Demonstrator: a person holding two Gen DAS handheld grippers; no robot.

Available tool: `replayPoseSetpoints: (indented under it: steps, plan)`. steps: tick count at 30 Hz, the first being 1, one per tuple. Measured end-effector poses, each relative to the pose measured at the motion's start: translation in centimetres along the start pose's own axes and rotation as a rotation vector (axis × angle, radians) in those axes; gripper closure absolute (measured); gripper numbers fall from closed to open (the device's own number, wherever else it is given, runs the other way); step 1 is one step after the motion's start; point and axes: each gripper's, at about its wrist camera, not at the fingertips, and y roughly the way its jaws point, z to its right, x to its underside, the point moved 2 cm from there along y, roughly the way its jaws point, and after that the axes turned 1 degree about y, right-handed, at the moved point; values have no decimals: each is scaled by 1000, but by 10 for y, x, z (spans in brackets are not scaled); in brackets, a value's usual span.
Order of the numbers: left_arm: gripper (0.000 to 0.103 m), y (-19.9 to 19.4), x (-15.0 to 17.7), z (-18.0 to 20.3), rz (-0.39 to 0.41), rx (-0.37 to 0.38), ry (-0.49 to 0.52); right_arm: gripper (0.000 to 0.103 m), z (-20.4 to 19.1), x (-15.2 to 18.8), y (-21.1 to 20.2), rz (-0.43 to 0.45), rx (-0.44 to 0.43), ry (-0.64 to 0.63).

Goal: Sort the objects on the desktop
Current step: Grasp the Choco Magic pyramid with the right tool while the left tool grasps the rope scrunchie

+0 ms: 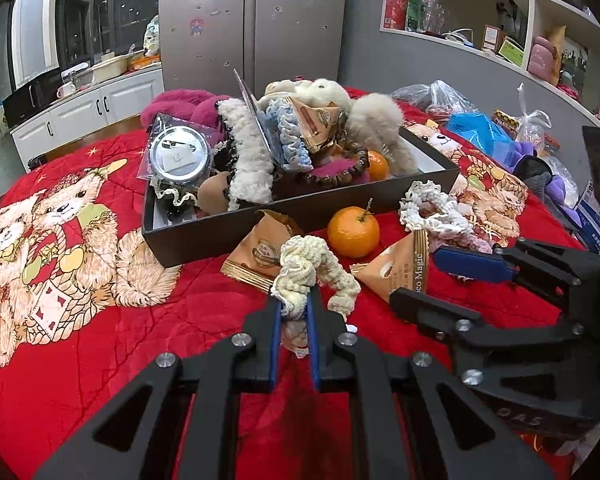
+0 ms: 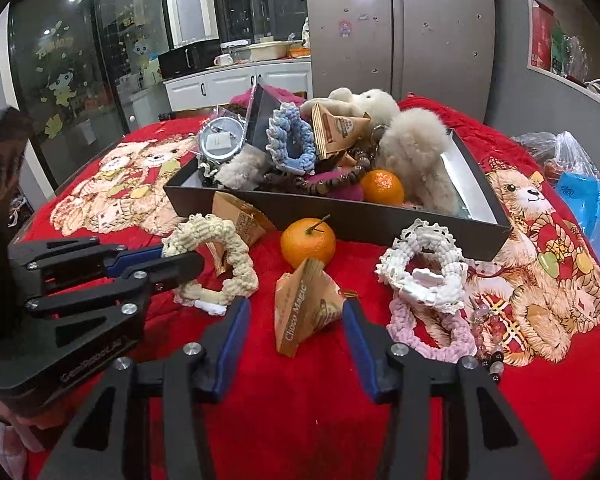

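Beside the black tray (image 2: 340, 216), a tangerine (image 2: 308, 242) and snack packet (image 2: 304, 312).

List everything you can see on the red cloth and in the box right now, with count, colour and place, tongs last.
cream scrunchie: one, cream, pinched in the left tongs
loose tangerine: one, orange, on the cloth before the box
Choco Magic packet: one, tan, between the right tongs' fingers, untouched
second packet: one, tan, against the box front
white scrunchie: one, white, right of the tangerine
pink scrunchie: one, pink, under the white one
box: one, black, heaped with plush, scrunchies, beads, a tangerine
left tongs: shut on the scrunchie
right tongs: open
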Motion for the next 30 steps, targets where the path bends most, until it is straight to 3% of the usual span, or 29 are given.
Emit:
replayPoseSetpoints:
  steps: [4, 8, 10, 13, 20, 30]
  plan:
    - [91, 2, 1, 0, -8, 5, -5, 50, 2, 2, 13, -14, 32, 1]
    - [91, 4, 3, 0, -16, 4, -7, 51, 9, 2, 30, -73, -3, 45]
    - [91, 4, 3, 0, -18, 2, -9, 71, 13, 1, 29, -57, -29, 71]
    - [91, 4, 3, 0, -15, 1, -8, 74, 14, 2, 28, -58, -31, 75]
    - [91, -5, 0, 0, 11, -5, -13, 75, -2, 3, 19, -29, 8, 3]
    - [91, -40, -16, -1, 84, -35, -25, 75, -7, -11, -11, 51, -2, 3]
